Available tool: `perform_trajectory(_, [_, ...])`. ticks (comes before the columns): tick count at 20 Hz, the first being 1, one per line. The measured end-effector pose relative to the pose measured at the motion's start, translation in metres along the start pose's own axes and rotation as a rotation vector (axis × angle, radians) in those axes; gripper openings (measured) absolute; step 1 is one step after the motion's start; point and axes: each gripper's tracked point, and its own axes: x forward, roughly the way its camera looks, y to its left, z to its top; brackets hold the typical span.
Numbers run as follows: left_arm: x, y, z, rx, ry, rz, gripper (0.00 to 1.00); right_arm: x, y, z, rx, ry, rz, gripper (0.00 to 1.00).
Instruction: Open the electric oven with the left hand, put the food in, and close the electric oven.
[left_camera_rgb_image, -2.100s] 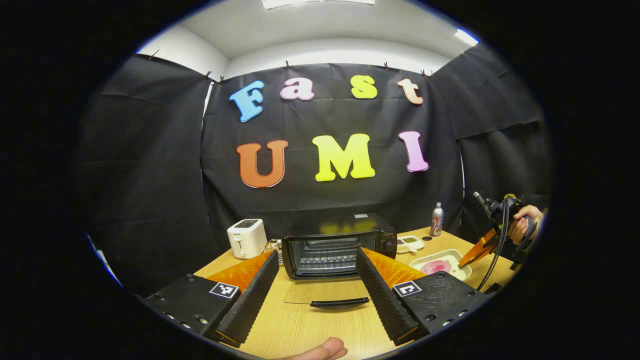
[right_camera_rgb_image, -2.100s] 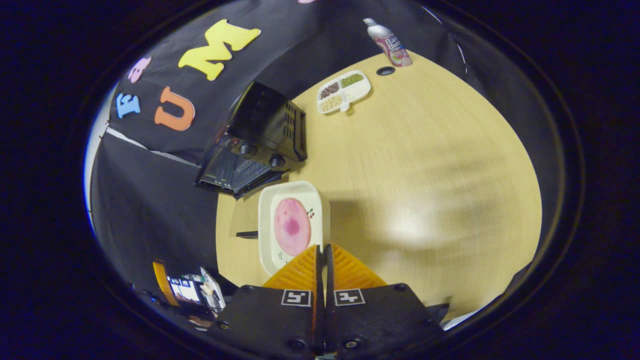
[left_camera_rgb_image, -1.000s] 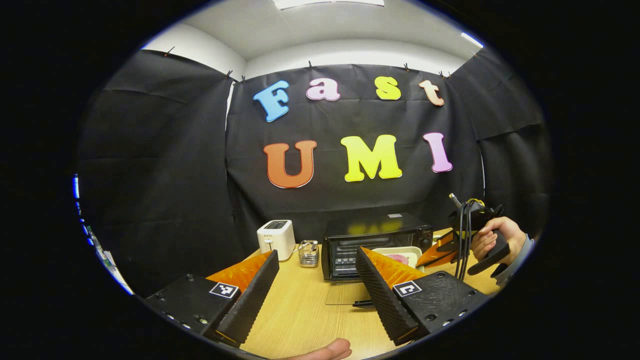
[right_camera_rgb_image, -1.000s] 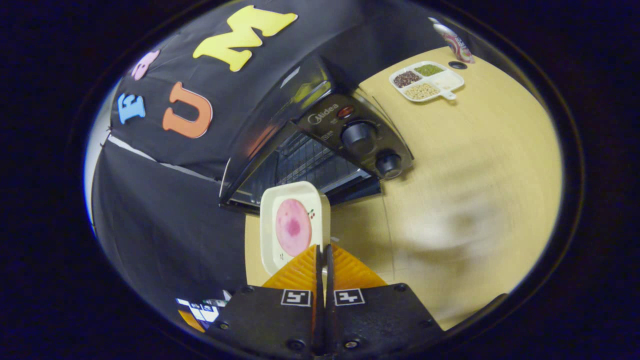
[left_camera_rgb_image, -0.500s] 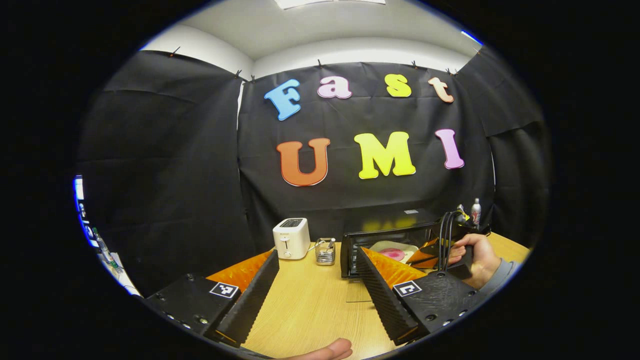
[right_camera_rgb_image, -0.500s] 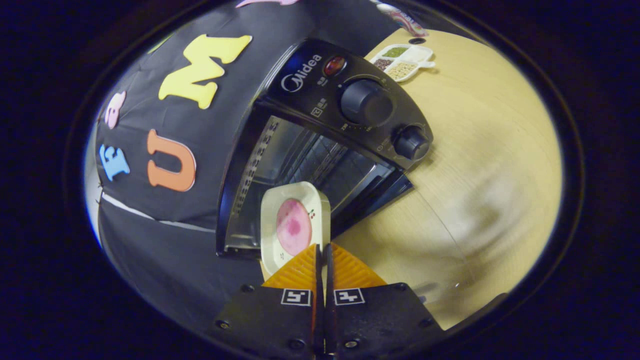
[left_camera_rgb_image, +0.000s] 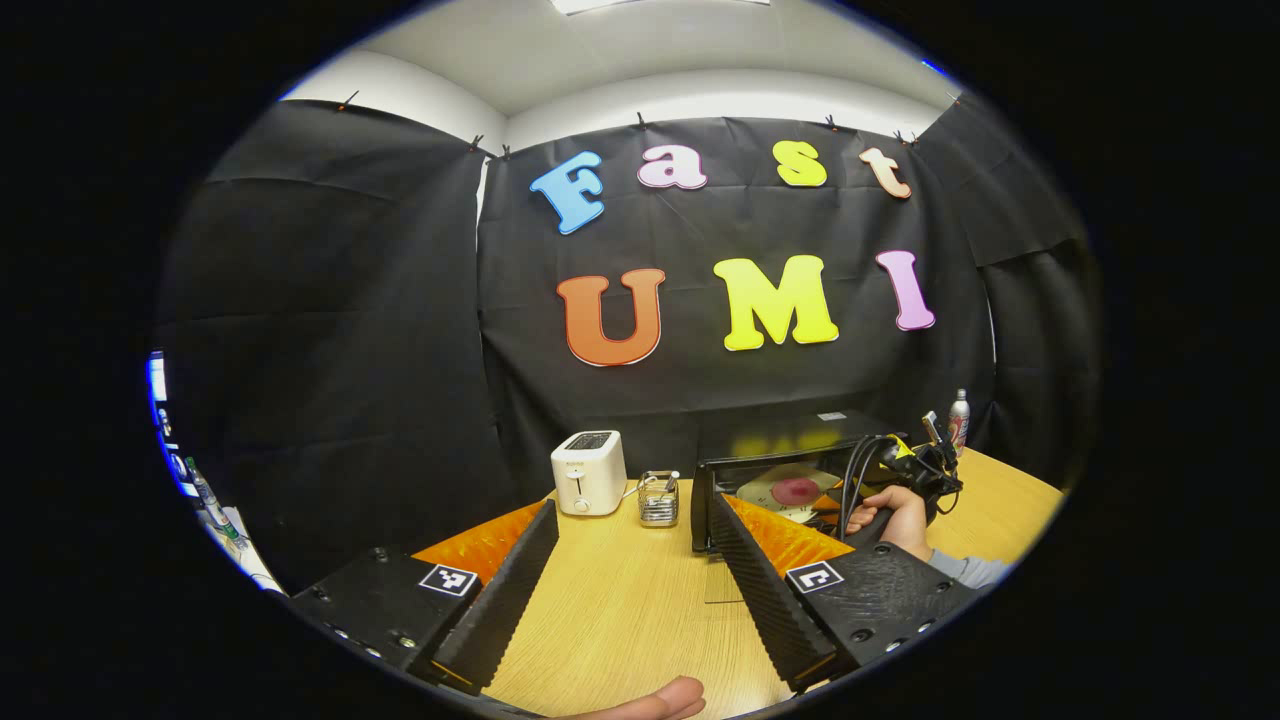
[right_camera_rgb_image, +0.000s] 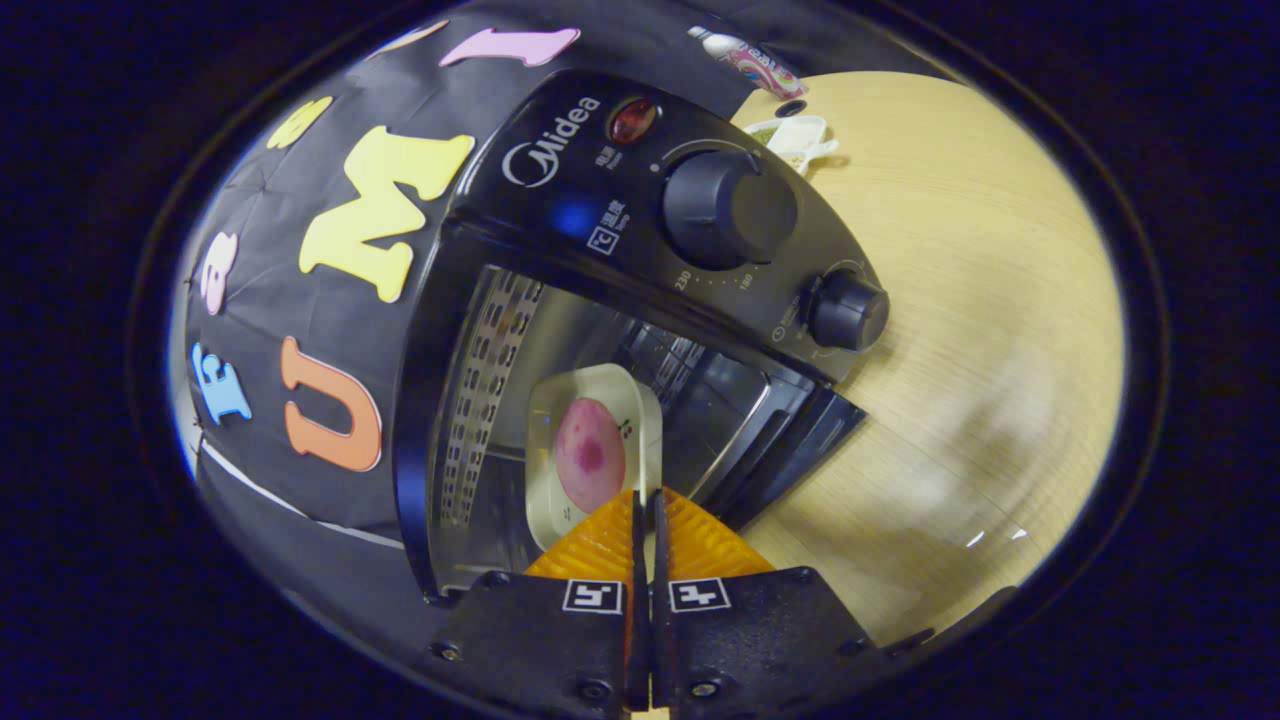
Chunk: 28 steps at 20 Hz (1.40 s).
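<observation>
The black electric oven (right_camera_rgb_image: 620, 180) stands with its glass door (right_camera_rgb_image: 790, 450) folded down onto the table. My right gripper (right_camera_rgb_image: 645, 495) is shut on the near rim of a white plate (right_camera_rgb_image: 560, 400) carrying a round pink food (right_camera_rgb_image: 590, 455). The plate's far part is past the oven's opening, above the rack. In the left gripper view the oven (left_camera_rgb_image: 770, 440) sits at right with the plate (left_camera_rgb_image: 762, 490) in its mouth, and a hand (left_camera_rgb_image: 888, 515) holds the other gripper there. My left gripper (left_camera_rgb_image: 632, 515) hangs open over the table, left of the oven, with nothing between its fingers.
A white toaster (left_camera_rgb_image: 588, 472) and a small wire rack (left_camera_rgb_image: 657, 498) stand left of the oven. A bottle (left_camera_rgb_image: 958, 420) stands at the back right. A divided snack tray (right_camera_rgb_image: 795, 135) lies behind the oven. Two knobs (right_camera_rgb_image: 730, 210) sit on the oven's control panel.
The right gripper lifted the plate off the table and carried it into the oven's opening. The left gripper stayed open and swung left, away from the oven.
</observation>
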Motion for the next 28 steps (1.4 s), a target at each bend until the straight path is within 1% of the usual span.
perform_trajectory(1, [0.002, 0.000, -0.001, 0.003, 0.003, -0.002, 0.96, 0.005, 0.002, 0.002, 0.000, -0.019, 0.019, 0.04])
perform_trajectory(3, [0.005, 0.003, -0.002, 0.012, 0.009, 0.008, 0.96, 0.013, 0.002, 0.005, -0.016, -0.048, 0.036, 0.04])
perform_trajectory(4, [0.007, 0.004, -0.003, 0.015, 0.010, 0.013, 0.96, 0.017, 0.002, 0.006, -0.019, -0.060, 0.040, 0.01])
perform_trajectory(5, [0.008, 0.004, -0.004, 0.016, 0.010, 0.015, 0.96, 0.020, 0.003, 0.005, -0.028, -0.065, 0.045, 0.05])
perform_trajectory(6, [0.009, 0.003, -0.005, 0.015, 0.015, 0.016, 0.96, 0.023, 0.003, 0.006, -0.041, -0.069, 0.051, 0.02])
perform_trajectory(7, [0.011, 0.001, -0.008, 0.011, 0.021, 0.012, 0.96, 0.025, 0.002, 0.006, -0.053, -0.078, 0.050, 0.05])
perform_trajectory(10, [0.013, -0.002, -0.013, 0.000, 0.048, 0.007, 0.96, 0.028, -0.001, 0.008, -0.078, -0.109, 0.048, 0.06])
perform_trajectory(11, [0.013, -0.003, -0.012, 0.002, 0.048, 0.008, 0.96, 0.027, -0.001, 0.009, -0.089, -0.121, 0.052, 0.03])
perform_trajectory(13, [0.011, -0.003, -0.013, 0.009, 0.047, 0.009, 0.97, 0.026, -0.002, 0.010, -0.121, -0.147, 0.050, 0.05])
perform_trajectory(14, [0.010, -0.004, -0.014, 0.013, 0.051, 0.009, 0.96, 0.025, -0.002, 0.011, -0.140, -0.158, 0.052, 0.09])
perform_trajectory(16, [0.010, -0.007, -0.016, 0.023, 0.058, 0.007, 0.96, 0.026, -0.002, 0.013, -0.190, -0.184, 0.049, 0.09])
perform_trajectory(17, [0.008, -0.008, -0.017, 0.026, 0.058, 0.005, 0.96, 0.026, -0.003, 0.013, -0.209, -0.197, 0.051, 0.05])
perform_trajectory(18, [0.007, -0.008, -0.018, 0.028, 0.063, 0.004, 0.97, 0.028, -0.002, 0.013, -0.222, -0.211, 0.063, 0.11])
perform_trajectory(19, [0.008, -0.008, -0.020, 0.029, 0.067, 0.003, 0.96, 0.023, -0.001, 0.012, -0.230, -0.217, 0.074, 0.11])
perform_trajectory(20, [0.007, -0.008, -0.021, 0.029, 0.070, 0.003, 0.96, 0.024, 0.003, 0.012, -0.245, -0.225, 0.089, 0.06])
perform_trajectory(21, [0.006, -0.007, -0.023, 0.027, 0.074, 0.004, 0.96, 0.021, 0.003, 0.013, -0.266, -0.232, 0.097, 0.18])
perform_trajectory(22, [0.006, -0.005, -0.025, 0.023, 0.078, 0.006, 0.96, 0.020, 0.003, 0.015, -0.289, -0.248, 0.095, 0.22])
perform_trajectory(23, [0.004, -0.003, -0.027, 0.018, 0.082, 0.010, 0.96, 0.016, 0.002, 0.017, -0.316, -0.265, 0.077, 0.27])
perform_trajectory(24, [0.003, -0.001, -0.027, 0.012, 0.086, 0.014, 0.96, 0.013, 0.001, 0.020, -0.340, -0.285, 0.067, 0.41])
perform_trajectory(27, [0.002, 0.005, -0.034, 0.005, 0.101, 0.033, 0.97, -0.001, 0.004, 0.018, -0.389, -0.299, 0.082, 0.57])
perform_trajectory(28, [0.001, 0.006, -0.036, 0.002, 0.108, 0.035, 0.96, -0.005, 0.004, 0.018, -0.407, -0.304, 0.082, 0.67])
